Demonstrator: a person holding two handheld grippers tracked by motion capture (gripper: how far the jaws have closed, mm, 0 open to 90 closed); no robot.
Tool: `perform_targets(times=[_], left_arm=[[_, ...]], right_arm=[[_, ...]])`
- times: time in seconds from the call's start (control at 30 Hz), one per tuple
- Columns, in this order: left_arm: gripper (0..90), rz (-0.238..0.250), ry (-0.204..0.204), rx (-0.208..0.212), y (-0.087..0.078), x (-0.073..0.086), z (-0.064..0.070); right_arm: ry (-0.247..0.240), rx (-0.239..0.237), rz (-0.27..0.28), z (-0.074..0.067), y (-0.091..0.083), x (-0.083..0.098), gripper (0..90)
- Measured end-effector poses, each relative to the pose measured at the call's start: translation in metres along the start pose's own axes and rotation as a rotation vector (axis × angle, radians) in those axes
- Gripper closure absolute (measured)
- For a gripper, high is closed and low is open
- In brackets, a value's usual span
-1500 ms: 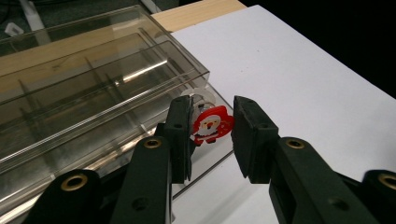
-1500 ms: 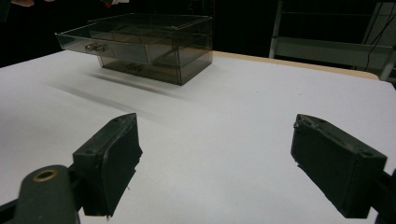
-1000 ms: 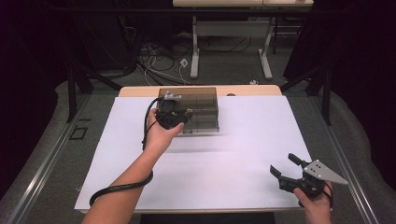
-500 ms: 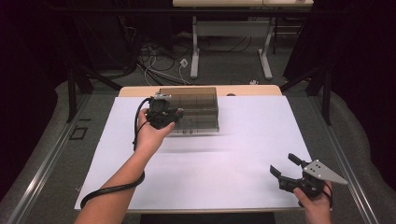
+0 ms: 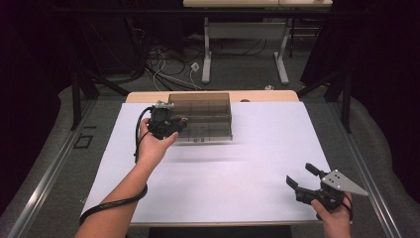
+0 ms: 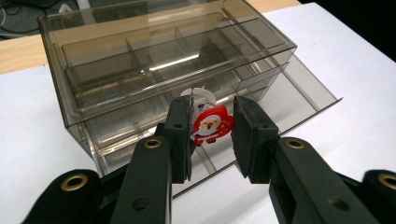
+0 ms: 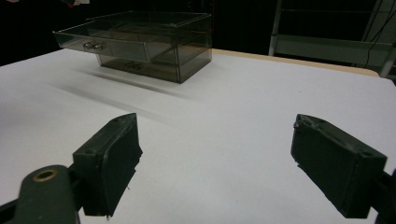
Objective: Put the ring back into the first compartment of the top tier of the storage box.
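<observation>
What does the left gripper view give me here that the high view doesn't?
Left gripper view: a small red Santa figure held between the left gripper jaws, above the pulled-out bottom drawer.

High view: the right gripper, jaws open, near the table's front right edge, and the person's forearm.

Both: the smoky transparent drawer box on the white surface.

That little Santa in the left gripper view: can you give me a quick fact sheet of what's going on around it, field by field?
Held item: Santa figure, red and white
Holder: left gripper, jaws closed on it
Position: above the open lower drawer
Container: smoky clear drawer box, at the far side of the table
Surface: white table
Other tool: right gripper, jaws wide apart, nothing between them, near the table's front right
</observation>
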State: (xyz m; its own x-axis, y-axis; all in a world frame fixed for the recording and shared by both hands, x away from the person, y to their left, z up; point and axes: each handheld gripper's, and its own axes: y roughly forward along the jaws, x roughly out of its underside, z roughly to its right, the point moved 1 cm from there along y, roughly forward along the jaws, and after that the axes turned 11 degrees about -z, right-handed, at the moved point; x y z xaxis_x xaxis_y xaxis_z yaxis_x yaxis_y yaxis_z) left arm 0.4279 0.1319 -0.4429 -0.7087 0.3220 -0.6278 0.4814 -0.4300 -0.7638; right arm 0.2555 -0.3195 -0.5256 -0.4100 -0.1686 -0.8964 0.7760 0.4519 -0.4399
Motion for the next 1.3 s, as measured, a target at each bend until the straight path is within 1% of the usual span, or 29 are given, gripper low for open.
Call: perform_targets(times=[0.07, 0.1, 0.2, 0.27, 0.3, 0.37, 0.53, 0.57, 0.67, 0.87, 1.07, 1.13, 1.3], left_arm=[[68.5, -0.002, -0.003, 0.001, 0.001, 0.001, -0.002], [68.5, -0.005, -0.012, -0.002, 0.002, 0.002, -0.003], [68.5, -0.009, -0.018, -0.008, 0.004, 0.004, -0.006], [68.5, -0.013, -0.029, -0.008, 0.007, 0.006, -0.008], [68.5, -0.015, -0.027, -0.010, 0.008, 0.007, -0.009], [68.5, -0.019, -0.040, -0.007, 0.010, 0.009, -0.011], [68.5, -0.034, -0.059, -0.020, 0.015, 0.014, -0.016], [68.5, -0.034, -0.064, -0.016, 0.016, 0.014, -0.017], [68.5, -0.040, -0.076, -0.022, 0.019, 0.017, -0.020], [68.5, -0.050, -0.100, -0.019, 0.025, 0.022, -0.024], [68.5, -0.061, -0.107, -0.024, 0.029, 0.025, -0.028], [68.4, -0.059, -0.113, -0.027, 0.030, 0.025, -0.028], [68.4, -0.057, -0.115, -0.027, 0.031, 0.025, -0.028]], right_arm=[[-0.001, 0.001, 0.001, 0.000, 0.000, 0.000, 14.9], [-0.002, 0.002, 0.000, 0.000, 0.000, 0.000, 14.9], [-0.007, 0.003, -0.001, 0.001, 0.000, 0.000, 14.9], [-0.003, 0.002, 0.000, 0.000, 0.000, 0.000, 14.9], [-0.002, 0.001, 0.000, 0.000, 0.000, 0.000, 14.9], [-0.003, 0.001, 0.000, 0.000, 0.000, 0.000, 14.9], [-0.002, -0.001, -0.001, 0.000, 0.000, 0.000, 14.9], [-0.002, -0.002, -0.001, 0.000, 0.000, 0.000, 14.9], [-0.008, -0.002, -0.005, 0.000, 0.000, 0.000, 14.9], [-0.006, -0.002, -0.003, 0.000, 0.000, 0.000, 14.9], [-0.008, -0.002, -0.004, 0.000, 0.000, 0.000, 14.9], [-0.008, -0.002, -0.004, 0.000, 0.000, 0.000, 14.9], [-0.008, -0.002, -0.004, 0.000, 0.000, 0.000, 15.0]])
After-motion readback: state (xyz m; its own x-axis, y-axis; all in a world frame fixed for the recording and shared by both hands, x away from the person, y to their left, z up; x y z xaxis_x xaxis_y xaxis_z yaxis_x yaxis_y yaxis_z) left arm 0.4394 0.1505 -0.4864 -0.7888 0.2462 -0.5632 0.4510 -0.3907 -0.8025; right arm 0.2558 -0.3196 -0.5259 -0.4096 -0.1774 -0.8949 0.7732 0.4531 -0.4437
